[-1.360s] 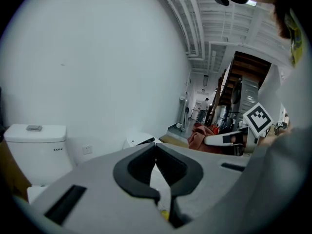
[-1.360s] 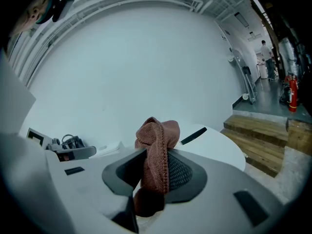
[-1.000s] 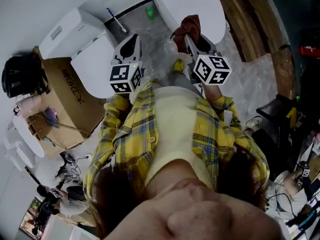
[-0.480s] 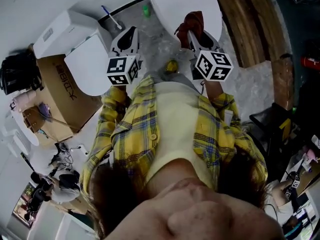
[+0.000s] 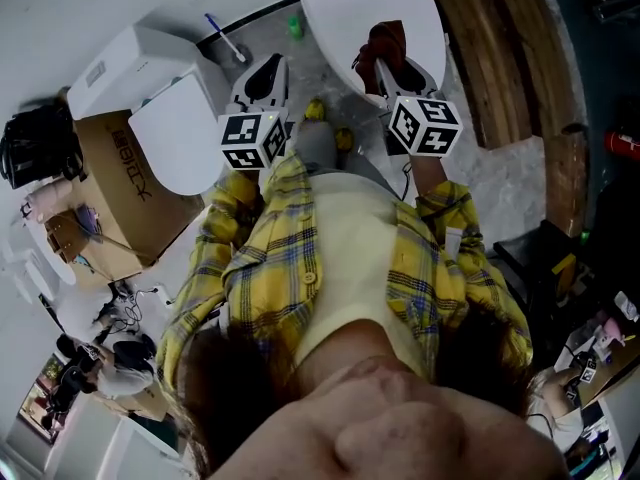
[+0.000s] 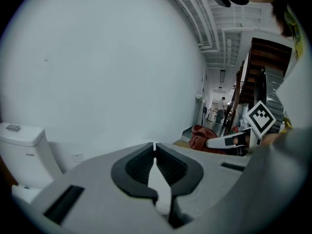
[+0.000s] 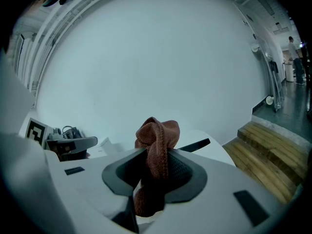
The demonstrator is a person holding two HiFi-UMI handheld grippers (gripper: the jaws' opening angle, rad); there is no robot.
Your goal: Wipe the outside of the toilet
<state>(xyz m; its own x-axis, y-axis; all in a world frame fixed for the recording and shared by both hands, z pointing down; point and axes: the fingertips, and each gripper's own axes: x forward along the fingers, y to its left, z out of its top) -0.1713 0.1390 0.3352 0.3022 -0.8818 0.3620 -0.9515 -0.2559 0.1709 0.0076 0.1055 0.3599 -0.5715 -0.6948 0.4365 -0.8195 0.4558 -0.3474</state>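
Head view: the toilet (image 5: 340,8) stands at the top of the frame, white, lid down, with a dark slot near its back edge. The right gripper (image 5: 383,63) hangs over the lid's near rim. The left gripper (image 5: 267,68) is off the toilet's left side, above marbled floor. A second toilet (image 5: 165,118) stands farther left of the toilet, with a cardboard box (image 5: 120,198) beyond it. Wooden steps (image 5: 500,48) run along the toilet's right side. A blue-handled brush (image 5: 222,38) stands between the two toilets.

Only the right gripper view shows the grip clearly. The right gripper (image 7: 156,156) has its jaws clamped on a cloth (image 7: 158,130), which is red-brown, knit-textured and bunched. A knot of it rises above the pads and a tail hangs below. The toilet (image 7: 200,133) shows pale just behind the cloth; I cannot tell whether cloth and lid touch. The wooden steps (image 7: 273,145) lie to its right.

Only the left gripper view settles the other hand. The left gripper (image 6: 155,147) has its jaws drawn together with nothing between them, pointed at a bare wall. The same view catches the cloth (image 6: 202,135) from the side and the second toilet (image 6: 22,145) at the far left.

Cloth (image 5: 385,40) in the head view: a dark red lump against the white lid.
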